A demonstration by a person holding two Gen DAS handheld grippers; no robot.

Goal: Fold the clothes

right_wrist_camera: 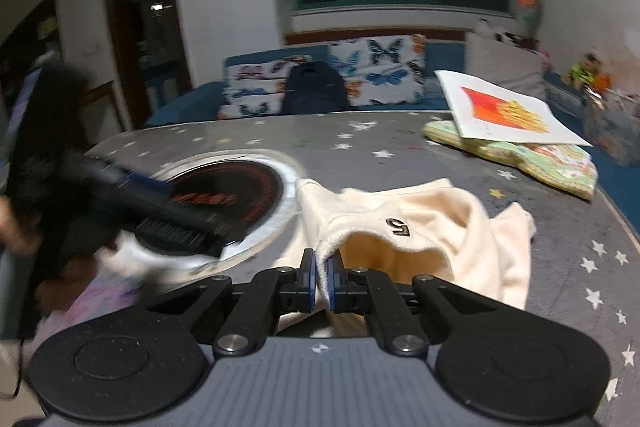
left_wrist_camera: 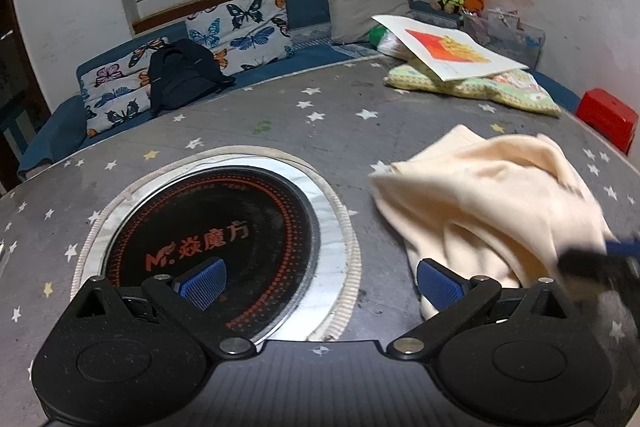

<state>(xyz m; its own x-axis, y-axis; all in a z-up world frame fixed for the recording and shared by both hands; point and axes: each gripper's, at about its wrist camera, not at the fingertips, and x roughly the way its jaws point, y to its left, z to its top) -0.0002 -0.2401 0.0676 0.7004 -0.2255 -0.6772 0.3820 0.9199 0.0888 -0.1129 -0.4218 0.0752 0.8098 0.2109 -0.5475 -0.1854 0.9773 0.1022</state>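
Nearest my right camera, the right gripper (right_wrist_camera: 321,277) has its two blue pads pressed together on the thick hem of the cream garment (right_wrist_camera: 420,239), so that hand is clamped on the cloth. The garment spreads away from the pads toward 1 o'clock, rumpled, with an opening gaping just past the fingers and a small dark mark on the fabric above it. It lies on the gray table (right_wrist_camera: 560,247) with its white star pattern.

In my left camera, the left gripper (left_wrist_camera: 320,281) holds its fingers (left_wrist_camera: 204,283) wide apart with nothing between them. It hangs over the edge of the round cooktop (left_wrist_camera: 208,251) set into the table (black glass with orange lettering and a pale ring around it). From here the garment sits at 2 o'clock, just beside the cooktop's ring, and a blurred dark shape at 3 o'clock is my right gripper at the cloth's near corner.

In the right view the left gripper shows at 9 o'clock as a dark blur over the cooktop.

At 1 o'clock on the far side of the table a white sheet (left_wrist_camera: 452,47) with a red and yellow picture rests on a patterned cloth (left_wrist_camera: 504,87). Beyond the table, at 11 o'clock, a dark backpack (left_wrist_camera: 180,75) leans against butterfly cushions (left_wrist_camera: 240,27).
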